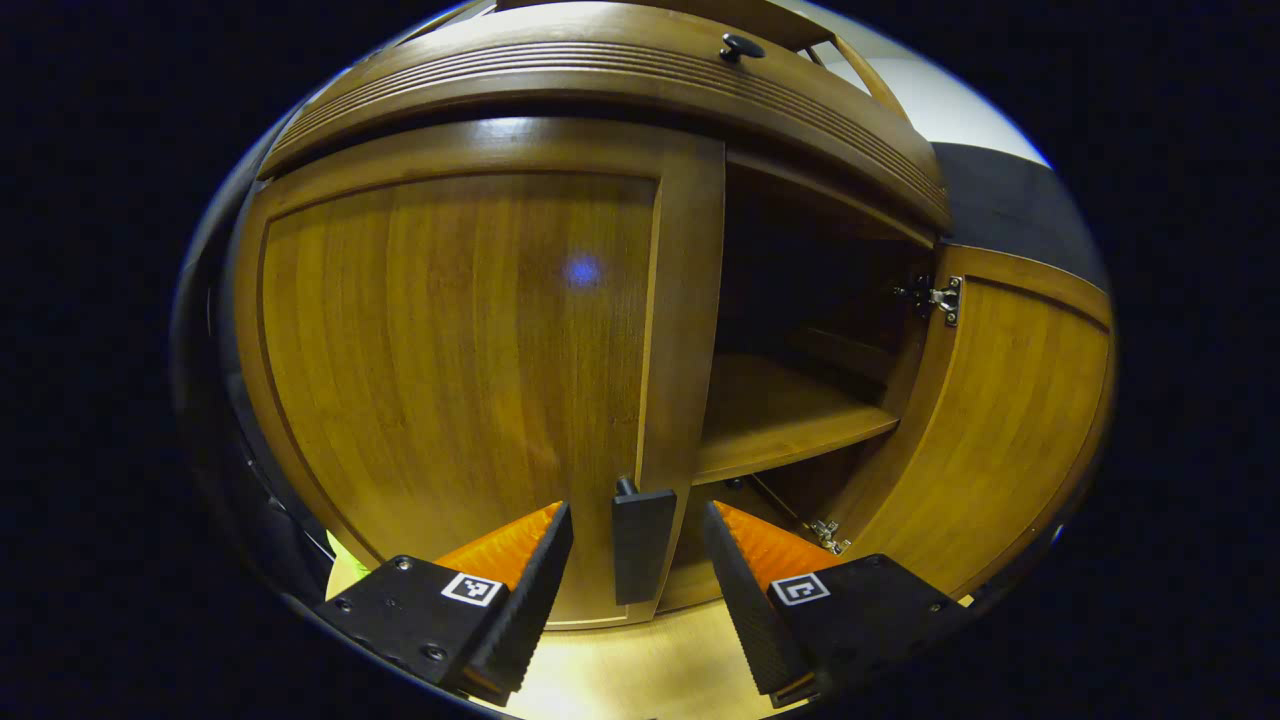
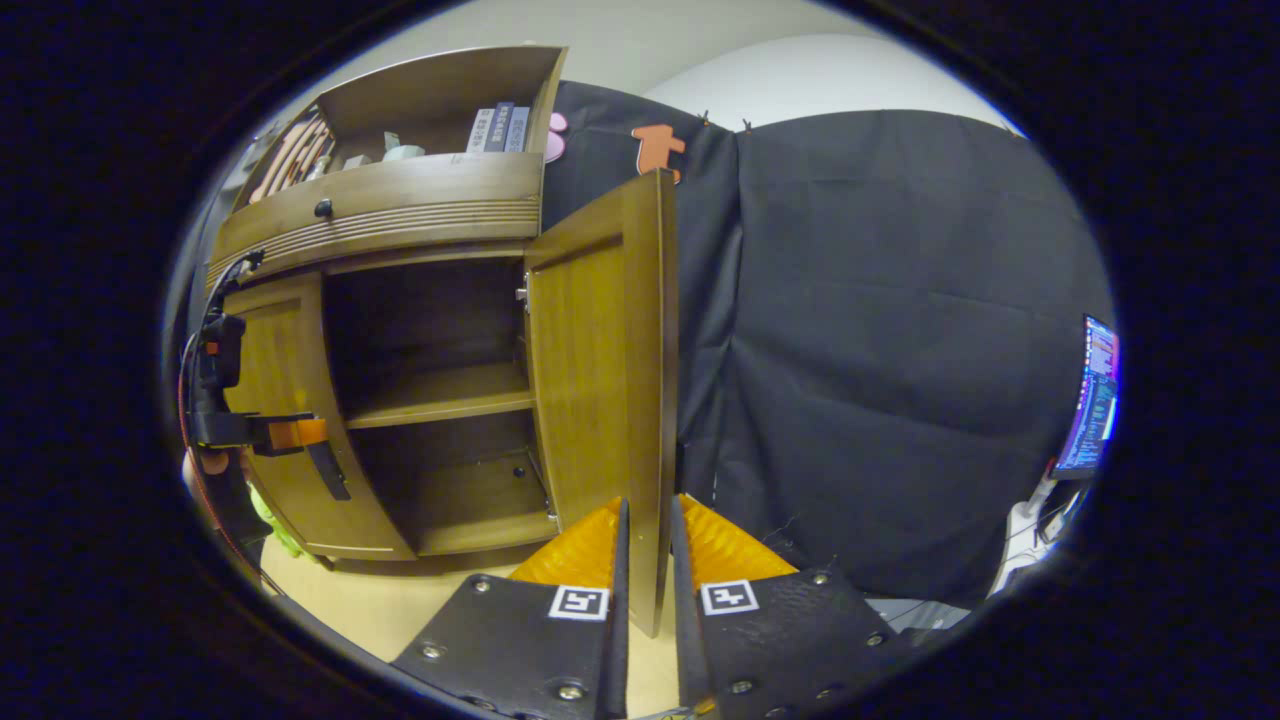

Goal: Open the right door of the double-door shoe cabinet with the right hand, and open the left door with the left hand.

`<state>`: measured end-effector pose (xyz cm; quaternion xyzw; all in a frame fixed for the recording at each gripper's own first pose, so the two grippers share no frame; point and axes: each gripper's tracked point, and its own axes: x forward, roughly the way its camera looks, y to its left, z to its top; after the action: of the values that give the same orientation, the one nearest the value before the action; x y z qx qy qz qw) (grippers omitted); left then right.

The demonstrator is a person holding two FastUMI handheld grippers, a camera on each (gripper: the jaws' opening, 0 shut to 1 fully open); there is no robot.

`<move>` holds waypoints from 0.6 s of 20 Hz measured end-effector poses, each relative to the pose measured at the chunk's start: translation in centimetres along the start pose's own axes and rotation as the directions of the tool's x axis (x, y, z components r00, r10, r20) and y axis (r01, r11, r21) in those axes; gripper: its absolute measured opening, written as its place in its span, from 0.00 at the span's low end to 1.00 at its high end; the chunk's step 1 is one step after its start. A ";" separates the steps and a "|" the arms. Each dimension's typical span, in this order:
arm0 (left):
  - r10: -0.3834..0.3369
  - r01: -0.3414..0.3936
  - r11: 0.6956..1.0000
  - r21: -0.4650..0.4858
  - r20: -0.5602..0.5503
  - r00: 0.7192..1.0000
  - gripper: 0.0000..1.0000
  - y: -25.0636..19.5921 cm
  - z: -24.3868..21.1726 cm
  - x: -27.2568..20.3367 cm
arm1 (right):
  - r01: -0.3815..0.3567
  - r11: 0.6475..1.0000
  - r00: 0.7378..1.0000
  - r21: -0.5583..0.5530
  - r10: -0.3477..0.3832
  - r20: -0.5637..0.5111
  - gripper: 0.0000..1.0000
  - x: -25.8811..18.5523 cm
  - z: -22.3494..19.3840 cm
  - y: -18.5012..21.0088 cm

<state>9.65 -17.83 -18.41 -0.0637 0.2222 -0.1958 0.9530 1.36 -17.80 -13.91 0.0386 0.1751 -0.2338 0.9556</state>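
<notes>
Right gripper view: the right door is swung open, the left door waits for its turn.

In the right gripper view the right gripper [image 2: 645, 560] clamps the free edge of the right door [image 2: 600, 370], one finger on each face, and this door stands wide out from the shoe cabinet [image 2: 400, 210], so the shelves [image 2: 440, 395] inside are bare to see. In the left gripper view the left gripper [image 1: 637, 560] has its fingers spread apart and grips nothing; the dark handle [image 1: 642, 540] of the left door [image 1: 450, 340] stands between them, at the door's inner edge. The left door lies closed against the cabinet front. I judge the first half is done and the second begins: next the fingers must close on this handle, then pull the door outward around its hinge side.
</notes>
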 end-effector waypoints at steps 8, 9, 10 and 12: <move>0.036 -0.036 0.999 0.010 -0.003 0.999 0.39 0.3 -0.8 0.8 | 0.033 0.996 0.999 -0.079 -0.035 -0.012 0.21 -1.7 -0.6 -1.5; 0.033 -0.033 0.999 0.008 0.008 0.999 0.34 0.4 -0.6 0.8 | 0.031 0.996 0.999 -0.088 -0.032 -0.015 0.21 -1.9 -0.6 -1.4; 0.029 -0.029 1.000 0.004 0.007 1.000 0.33 0.4 -0.7 0.7 | 0.025 0.995 0.999 -0.095 -0.026 -0.018 0.21 -1.8 -0.6 -1.2; 0.022 -0.022 1.000 -0.005 0.007 1.000 0.31 0.3 -0.8 0.4 | 0.012 0.995 1.000 -0.103 -0.014 -0.023 0.20 -1.8 -0.7 -0.8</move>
<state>9.79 -17.72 -19.35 -0.0644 0.2197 -0.1846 0.9558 -0.74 -17.66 -13.95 -0.0090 0.1985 -0.2303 0.9526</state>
